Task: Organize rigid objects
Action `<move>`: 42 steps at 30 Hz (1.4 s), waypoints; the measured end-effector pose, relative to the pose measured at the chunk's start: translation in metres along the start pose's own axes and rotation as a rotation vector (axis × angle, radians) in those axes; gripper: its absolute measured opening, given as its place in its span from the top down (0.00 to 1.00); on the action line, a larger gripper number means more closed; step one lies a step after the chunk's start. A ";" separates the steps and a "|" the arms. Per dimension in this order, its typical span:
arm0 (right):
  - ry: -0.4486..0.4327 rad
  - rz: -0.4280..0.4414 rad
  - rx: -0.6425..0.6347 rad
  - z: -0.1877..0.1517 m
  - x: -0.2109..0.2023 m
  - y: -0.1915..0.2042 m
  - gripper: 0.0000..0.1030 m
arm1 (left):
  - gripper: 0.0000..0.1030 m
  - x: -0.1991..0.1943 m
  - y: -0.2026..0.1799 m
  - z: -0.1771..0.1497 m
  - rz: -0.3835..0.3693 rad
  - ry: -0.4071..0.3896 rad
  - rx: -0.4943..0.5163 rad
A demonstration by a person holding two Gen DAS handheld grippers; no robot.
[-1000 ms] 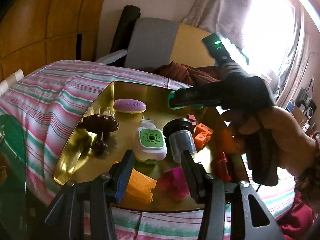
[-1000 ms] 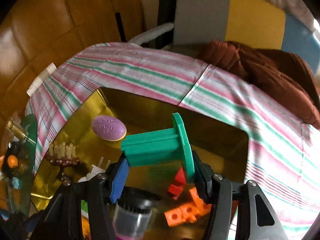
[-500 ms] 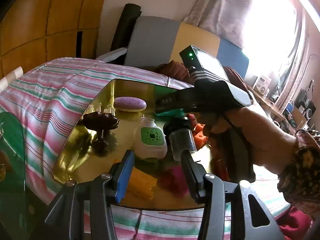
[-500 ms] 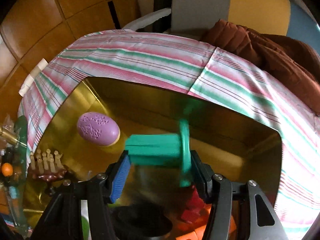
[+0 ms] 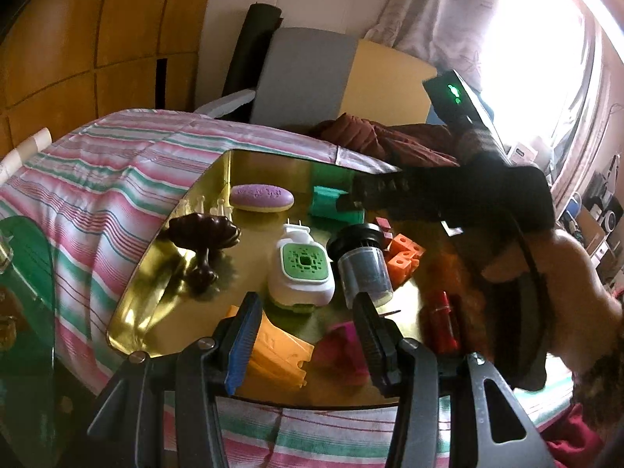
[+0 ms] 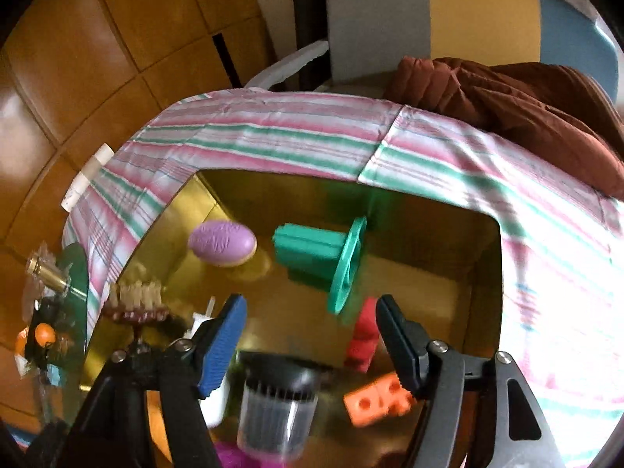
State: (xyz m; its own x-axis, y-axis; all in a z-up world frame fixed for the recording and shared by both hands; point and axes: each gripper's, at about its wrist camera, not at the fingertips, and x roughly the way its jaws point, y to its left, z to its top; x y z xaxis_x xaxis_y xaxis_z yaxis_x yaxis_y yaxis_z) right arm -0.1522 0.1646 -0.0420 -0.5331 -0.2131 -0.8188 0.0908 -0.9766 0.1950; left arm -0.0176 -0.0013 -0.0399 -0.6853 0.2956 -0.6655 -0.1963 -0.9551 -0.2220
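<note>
A gold tray [image 5: 163, 292] [image 6: 429, 273] on a striped cloth holds several small objects. A green flanged spool [image 6: 316, 257] [image 5: 331, 206] lies on its side at the tray's far middle, beside a purple oval soap [image 6: 222, 243] [image 5: 261, 197]. My right gripper [image 6: 312, 312] hangs just short of the spool with its jaws opening; nothing sits between the pads. My left gripper [image 5: 308, 308] stands open over the tray's near edge, above a yellow-orange piece [image 5: 280, 351] and a magenta piece [image 5: 343, 347], gripping neither.
On the tray are also a white-and-green plug-in [image 5: 302, 269], a black-capped clear jar [image 5: 362, 265], orange blocks [image 5: 401, 253] [image 6: 378, 397], red pieces [image 5: 442, 319] and a dark brown stand [image 5: 202, 234]. A brown garment [image 6: 526, 109] lies beyond. A green glass shelf [image 5: 27, 273] stands left.
The right gripper carried the green spool down to the far part of the tray and let it go; its jaws have widened and drawn back. The left gripper has not moved.
</note>
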 end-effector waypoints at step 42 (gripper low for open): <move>-0.108 -0.131 0.072 -0.084 -0.103 0.034 0.00 | 0.52 -0.036 0.010 0.024 0.287 0.059 0.019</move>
State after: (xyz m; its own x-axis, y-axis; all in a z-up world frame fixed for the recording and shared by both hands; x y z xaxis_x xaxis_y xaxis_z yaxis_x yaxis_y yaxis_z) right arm -0.0237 0.1506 0.0035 -0.6241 -0.0761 -0.7776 -0.0440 -0.9902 0.1322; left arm -0.0116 -0.0222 -0.0016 -0.6729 0.0138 -0.7396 -0.0137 -0.9999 -0.0062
